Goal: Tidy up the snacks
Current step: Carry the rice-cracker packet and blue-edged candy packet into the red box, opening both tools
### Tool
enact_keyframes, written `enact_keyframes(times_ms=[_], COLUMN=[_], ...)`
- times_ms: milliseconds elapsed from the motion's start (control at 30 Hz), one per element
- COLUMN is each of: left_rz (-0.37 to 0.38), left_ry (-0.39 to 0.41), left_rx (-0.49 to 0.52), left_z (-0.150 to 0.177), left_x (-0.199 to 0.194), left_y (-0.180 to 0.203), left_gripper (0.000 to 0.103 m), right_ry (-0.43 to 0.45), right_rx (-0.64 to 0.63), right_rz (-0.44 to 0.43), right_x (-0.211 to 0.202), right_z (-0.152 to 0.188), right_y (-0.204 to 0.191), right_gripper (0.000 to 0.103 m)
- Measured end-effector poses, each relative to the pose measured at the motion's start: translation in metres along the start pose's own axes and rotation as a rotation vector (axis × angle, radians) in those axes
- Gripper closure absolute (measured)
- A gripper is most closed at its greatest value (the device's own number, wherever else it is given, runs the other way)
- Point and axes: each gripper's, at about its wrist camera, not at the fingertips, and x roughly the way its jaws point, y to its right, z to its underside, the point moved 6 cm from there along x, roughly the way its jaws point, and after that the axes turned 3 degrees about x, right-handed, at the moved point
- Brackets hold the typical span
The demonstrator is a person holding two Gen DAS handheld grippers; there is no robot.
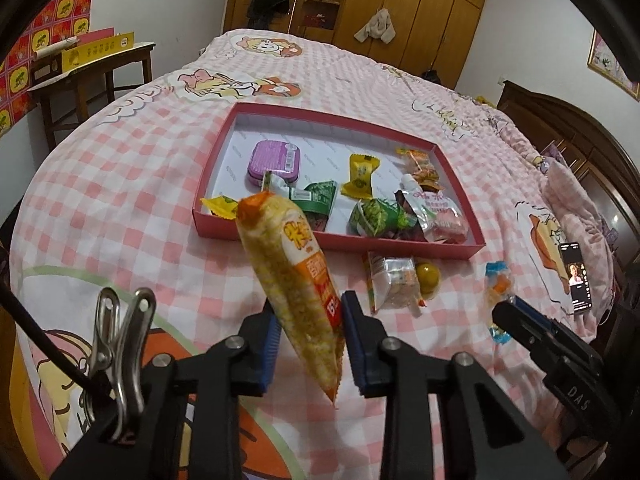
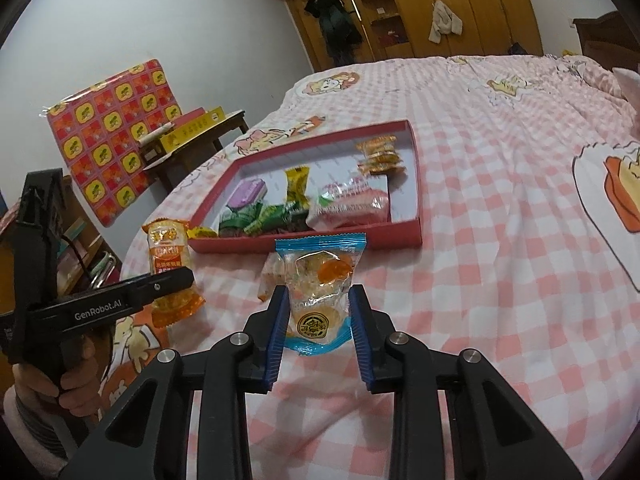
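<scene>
My left gripper [image 1: 307,308] is shut on a long orange rice-cracker packet [image 1: 294,276], held above the bed short of the red tray [image 1: 224,136]. The packet also shows in the right wrist view [image 2: 170,264]. My right gripper [image 2: 320,300] is shut on a blue-edged clear snack packet [image 2: 320,284], held above the bed in front of the tray [image 2: 416,184]; it shows in the left wrist view [image 1: 498,284]. The tray holds a purple tin [image 1: 274,160], yellow and green candies and several other packets.
A clear snack packet [image 1: 394,280] and a round green-yellow candy [image 1: 427,278] lie on the pink checked quilt [image 1: 120,200] just before the tray. A phone [image 1: 576,278] lies at the right. A wooden side table [image 1: 88,76] stands left of the bed.
</scene>
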Motion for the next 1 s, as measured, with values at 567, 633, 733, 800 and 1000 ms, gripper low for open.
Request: enact_keyframes(times_ms=[567, 633, 733, 800, 1000], left_rz=[0.011, 0.015, 0.02, 0.025, 0.04], left_ry=[0.025, 0.03, 0.034, 0.033, 0.012], left_rx=[0.033, 0.039, 0.052, 0.06, 0.076], left_z=[-0.035, -0.04, -0.051, -0.058, -0.076], left_x=[0.006, 0.008, 0.013, 0.018, 0.039], left_y=[0.001, 0.003, 0.005, 0.006, 0.009], left_gripper=[0.073, 0.073, 0.073, 0.073, 0.073], right_ry=[0.033, 0.03, 0.025, 0.023, 0.024], right_rx=[-0.057, -0.059, -0.056, -0.057, -0.06], right_rz=[-0.019, -0.016, -0.017, -0.016, -0.01], right_x=[0.006, 0.01, 0.016, 0.02, 0.029], right_z=[-0.038, -0.042, -0.048, -0.053, -0.065], right_y=[-0.014, -0.013, -0.011, -0.01, -0.011], right_gripper=[0.072, 0.072, 0.072, 0.072, 0.072])
